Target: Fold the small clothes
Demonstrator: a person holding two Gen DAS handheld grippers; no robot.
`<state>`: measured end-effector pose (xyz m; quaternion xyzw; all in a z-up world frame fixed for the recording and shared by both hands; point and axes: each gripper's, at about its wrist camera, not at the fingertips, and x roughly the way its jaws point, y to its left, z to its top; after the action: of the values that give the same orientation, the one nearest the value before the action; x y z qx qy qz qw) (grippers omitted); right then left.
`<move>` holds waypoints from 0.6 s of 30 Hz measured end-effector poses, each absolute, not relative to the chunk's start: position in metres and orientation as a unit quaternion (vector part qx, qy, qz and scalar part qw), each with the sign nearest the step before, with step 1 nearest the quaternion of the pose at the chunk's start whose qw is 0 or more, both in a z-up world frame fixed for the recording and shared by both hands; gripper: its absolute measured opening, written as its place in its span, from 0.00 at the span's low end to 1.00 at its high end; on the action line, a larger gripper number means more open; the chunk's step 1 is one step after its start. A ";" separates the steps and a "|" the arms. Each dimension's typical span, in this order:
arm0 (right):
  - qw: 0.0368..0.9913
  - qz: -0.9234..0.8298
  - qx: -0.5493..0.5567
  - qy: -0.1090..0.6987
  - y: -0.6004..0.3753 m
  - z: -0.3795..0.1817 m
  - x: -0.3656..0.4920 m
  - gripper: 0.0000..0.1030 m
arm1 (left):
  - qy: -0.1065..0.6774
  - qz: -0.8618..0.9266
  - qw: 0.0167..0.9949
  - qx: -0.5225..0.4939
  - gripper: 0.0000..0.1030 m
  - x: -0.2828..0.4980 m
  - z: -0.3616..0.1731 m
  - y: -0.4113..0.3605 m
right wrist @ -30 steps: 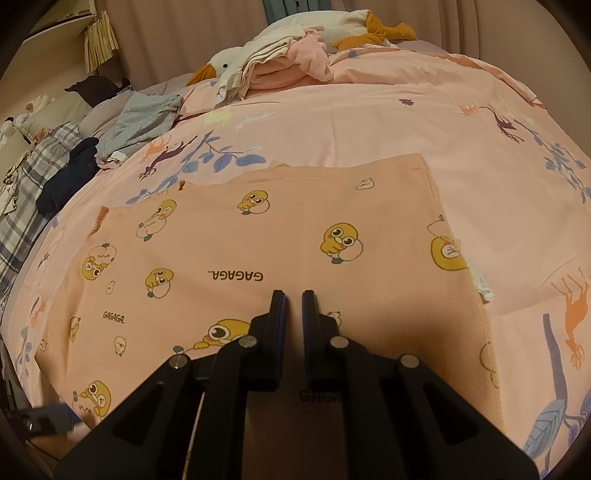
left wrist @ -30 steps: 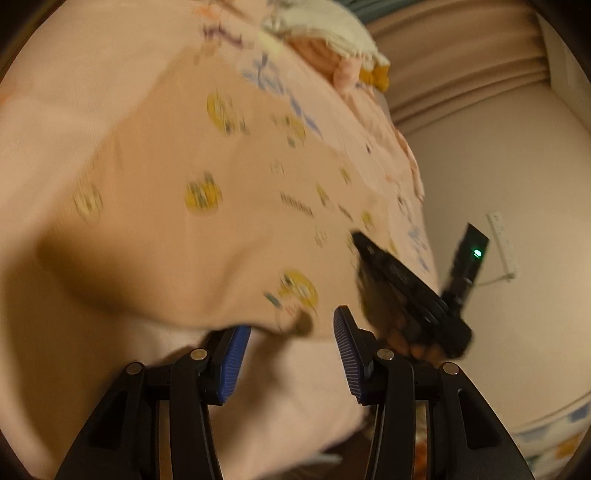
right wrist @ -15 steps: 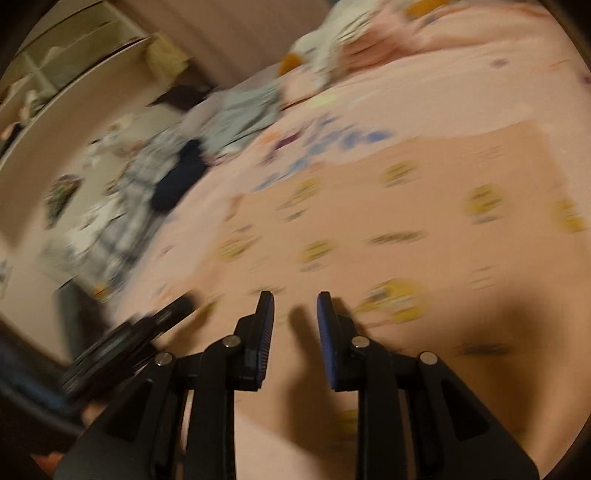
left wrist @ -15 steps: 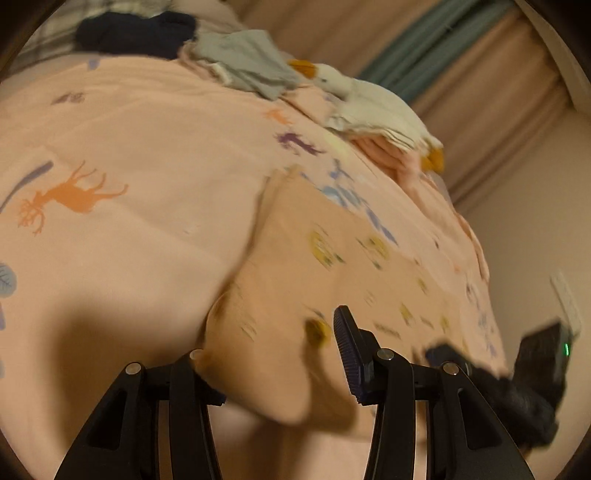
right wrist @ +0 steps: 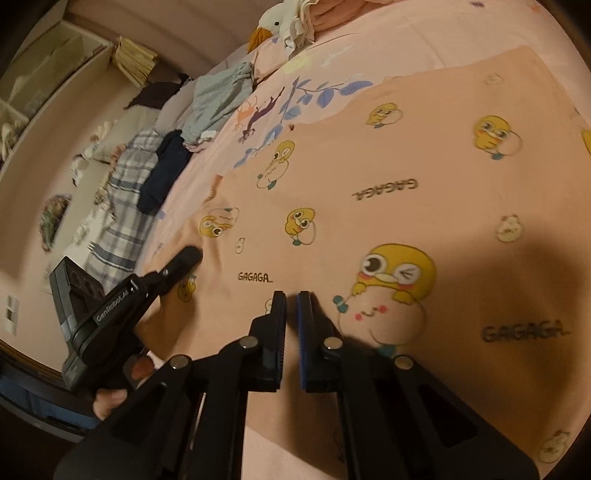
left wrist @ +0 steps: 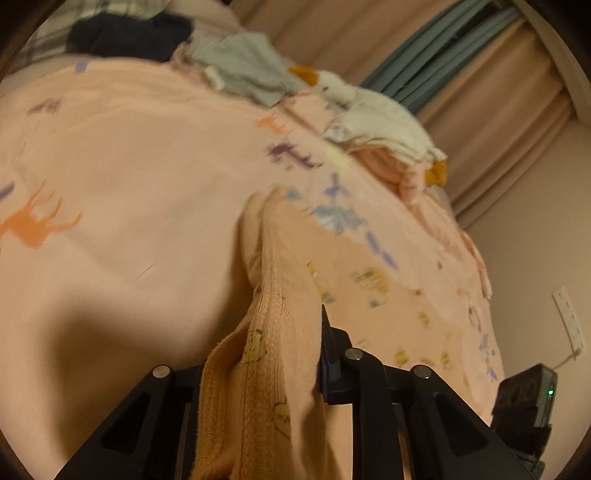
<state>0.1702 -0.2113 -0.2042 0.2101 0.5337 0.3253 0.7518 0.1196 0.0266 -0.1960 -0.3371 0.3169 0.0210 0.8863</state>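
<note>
A peach cloth with yellow duck prints and "GAGAGA" lettering (right wrist: 406,177) lies spread on the pink bedspread (left wrist: 129,184). My left gripper (left wrist: 280,350) is shut on the cloth's corner (left wrist: 273,332), which bunches up between the fingers. In the right wrist view the left gripper (right wrist: 184,258) shows at the cloth's left edge. My right gripper (right wrist: 291,317) hovers low over the cloth's near edge, jaws nearly closed with a thin gap and nothing between them.
A pile of clothes and a plush duck (right wrist: 280,22) sit at the far side of the bed. Grey (right wrist: 218,96), navy (right wrist: 162,170) and plaid (right wrist: 122,192) garments lie at the left. Curtains (left wrist: 480,74) and a wall socket (left wrist: 569,317) stand beyond the bed.
My left gripper has closed on the cloth's corner and lifted it. My right gripper swung left, opened briefly, then narrowed again.
</note>
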 end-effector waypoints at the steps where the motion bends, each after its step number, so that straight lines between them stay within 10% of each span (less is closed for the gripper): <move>1: 0.750 0.323 0.223 0.533 -0.219 -0.203 0.171 0.05 | 0.309 0.018 0.893 -0.325 0.19 0.121 -0.191 0.022; 18: 0.739 0.254 0.382 0.495 -0.348 -0.194 0.177 0.29 | 0.356 -0.160 0.917 -0.079 0.26 0.122 -0.174 -0.133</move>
<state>0.1771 -0.3479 -0.1940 0.3815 0.4946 0.2536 0.7386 0.1216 -0.1332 -0.1742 -0.0791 0.3564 -0.1597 0.9172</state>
